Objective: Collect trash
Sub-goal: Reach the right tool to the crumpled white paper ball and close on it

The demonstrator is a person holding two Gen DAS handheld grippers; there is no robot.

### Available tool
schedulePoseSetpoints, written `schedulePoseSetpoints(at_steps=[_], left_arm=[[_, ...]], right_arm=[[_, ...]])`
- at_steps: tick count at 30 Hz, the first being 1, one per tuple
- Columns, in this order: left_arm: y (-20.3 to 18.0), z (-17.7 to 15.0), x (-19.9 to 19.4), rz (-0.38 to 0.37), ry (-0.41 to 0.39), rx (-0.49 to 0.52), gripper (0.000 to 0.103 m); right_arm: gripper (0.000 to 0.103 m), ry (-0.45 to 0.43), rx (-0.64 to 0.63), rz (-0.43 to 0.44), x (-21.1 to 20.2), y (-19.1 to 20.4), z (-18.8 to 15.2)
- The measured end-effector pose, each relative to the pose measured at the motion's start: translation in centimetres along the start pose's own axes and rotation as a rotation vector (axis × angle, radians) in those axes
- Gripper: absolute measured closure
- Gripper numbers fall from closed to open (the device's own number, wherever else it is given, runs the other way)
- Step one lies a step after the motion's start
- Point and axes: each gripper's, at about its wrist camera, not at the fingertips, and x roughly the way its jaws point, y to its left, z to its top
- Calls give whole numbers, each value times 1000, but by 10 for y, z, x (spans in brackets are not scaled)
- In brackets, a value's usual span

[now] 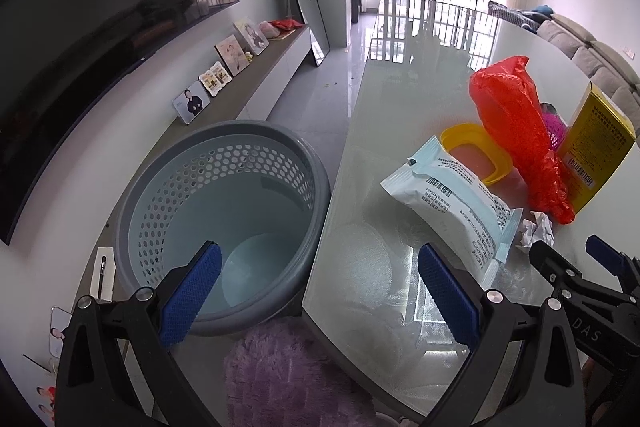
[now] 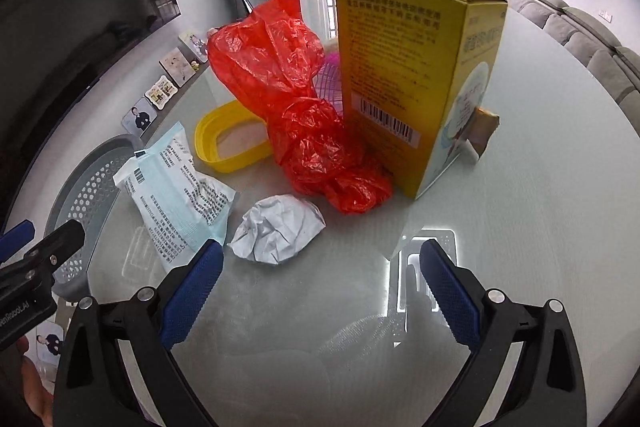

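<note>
So far nothing is collected: my left gripper [image 1: 320, 291] and right gripper [image 2: 320, 291] both have their jaws apart and hold nothing. Nearest my right one lies the crumpled paper [image 2: 278, 233], then the wipes packet [image 2: 180, 195], red bag [image 2: 296, 115] and yellow box [image 2: 404, 79]. Left of the table [image 2: 540, 227], the gray basket [image 1: 224, 223] looks empty.

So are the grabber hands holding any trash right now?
No. Both the left gripper and the right gripper are open and empty; the crumpled paper lies untouched on the table.
</note>
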Motion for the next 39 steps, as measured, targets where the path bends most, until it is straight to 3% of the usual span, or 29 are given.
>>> schedulePoseSetpoints(at_steps=[16, 27, 39], left_arm=[[-5, -3, 2, -4, 2, -7, 6], [-12, -4, -5, -7, -6, -13, 6], [-39, 3, -3, -32, 9, -19, 6]], right_arm=[[10, -12, -45, -34, 8, 7, 2], [60, -3, -83, -19, 8, 10, -1], [66, -16, -47, 62, -18, -28, -21]])
